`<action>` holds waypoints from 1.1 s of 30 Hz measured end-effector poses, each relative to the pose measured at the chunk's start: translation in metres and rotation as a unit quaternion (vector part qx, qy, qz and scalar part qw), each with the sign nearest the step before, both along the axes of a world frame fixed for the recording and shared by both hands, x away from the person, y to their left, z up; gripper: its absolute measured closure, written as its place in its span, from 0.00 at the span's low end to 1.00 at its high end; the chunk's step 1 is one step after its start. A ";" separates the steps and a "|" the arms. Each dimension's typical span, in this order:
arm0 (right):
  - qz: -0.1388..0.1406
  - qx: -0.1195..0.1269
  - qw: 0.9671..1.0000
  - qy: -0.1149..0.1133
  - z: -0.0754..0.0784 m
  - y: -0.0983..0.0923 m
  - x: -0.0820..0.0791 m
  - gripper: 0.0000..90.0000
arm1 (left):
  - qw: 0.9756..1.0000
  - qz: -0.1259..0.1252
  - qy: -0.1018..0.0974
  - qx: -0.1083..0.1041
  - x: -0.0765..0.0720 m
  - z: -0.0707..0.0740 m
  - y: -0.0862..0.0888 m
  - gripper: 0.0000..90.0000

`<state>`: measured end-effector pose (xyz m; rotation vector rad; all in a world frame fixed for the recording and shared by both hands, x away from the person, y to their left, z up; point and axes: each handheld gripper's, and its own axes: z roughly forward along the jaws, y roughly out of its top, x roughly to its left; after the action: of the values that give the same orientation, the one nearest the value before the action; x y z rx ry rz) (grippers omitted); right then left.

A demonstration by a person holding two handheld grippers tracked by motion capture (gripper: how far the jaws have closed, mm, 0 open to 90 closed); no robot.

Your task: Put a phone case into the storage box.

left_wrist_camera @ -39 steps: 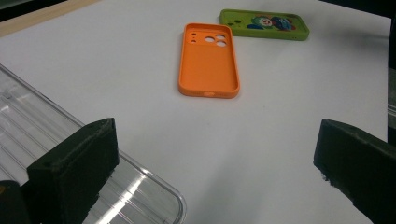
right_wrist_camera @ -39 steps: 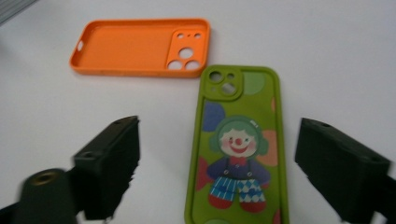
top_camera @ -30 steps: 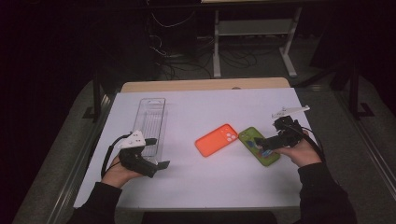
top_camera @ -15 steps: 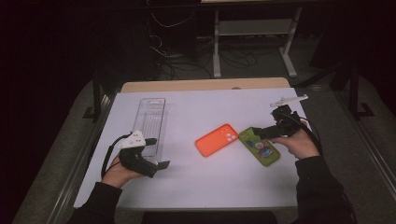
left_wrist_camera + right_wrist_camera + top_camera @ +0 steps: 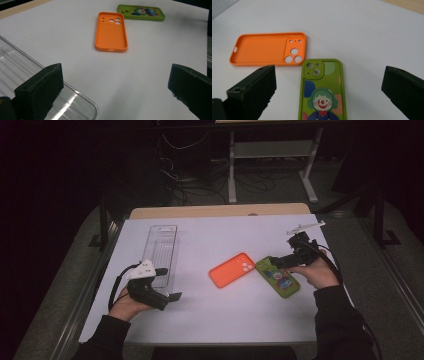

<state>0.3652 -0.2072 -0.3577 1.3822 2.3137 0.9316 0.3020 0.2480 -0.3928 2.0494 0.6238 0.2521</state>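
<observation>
At right of centre, the right gripper (image 5: 278, 261) has lifted back off the green phone case (image 5: 278, 277), jaws wide and empty. The case lies flat on the counter (image 5: 210, 320), touching the orange case (image 5: 231, 270); it looks released.

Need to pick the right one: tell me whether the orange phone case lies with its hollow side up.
Yes, the orange phone case shows its raised rim and hollow inside.
</observation>
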 end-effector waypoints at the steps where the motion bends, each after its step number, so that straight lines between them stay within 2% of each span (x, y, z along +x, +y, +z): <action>1: 0.004 -0.005 1.000 0.002 -0.003 0.000 0.001 0.00 | 1.000 0.001 0.001 -0.001 0.000 0.000 0.000 0.00; 9: 0.005 -0.028 0.999 0.028 -0.018 0.000 0.002 0.00 | 1.000 0.001 0.001 -0.002 0.000 0.000 0.000 0.00; 15: 0.007 -0.039 0.997 0.062 -0.032 0.001 0.001 0.00 | 1.000 0.001 0.000 -0.003 0.000 0.001 0.000 0.00; 20: 0.010 -0.048 0.996 0.071 -0.039 0.002 0.001 0.00 | 1.000 0.002 0.001 -0.004 0.000 0.001 0.000 0.00; 21: 0.010 -0.053 0.995 0.080 -0.043 0.002 0.001 0.00 | 1.000 0.002 0.001 -0.004 0.000 0.001 0.000 0.00; 28: 0.012 -0.070 0.992 0.103 -0.054 0.006 0.001 0.00 | 1.000 0.000 0.000 -0.002 0.000 0.001 0.000 0.00; 33: 0.029 -0.087 0.989 0.118 -0.062 0.008 0.001 0.00 | 1.000 0.001 0.001 -0.003 0.000 0.000 -0.001 0.00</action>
<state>0.3665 -0.1992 -0.4195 1.4246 2.5495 0.5892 0.3018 0.2474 -0.3926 2.0431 0.6265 0.2484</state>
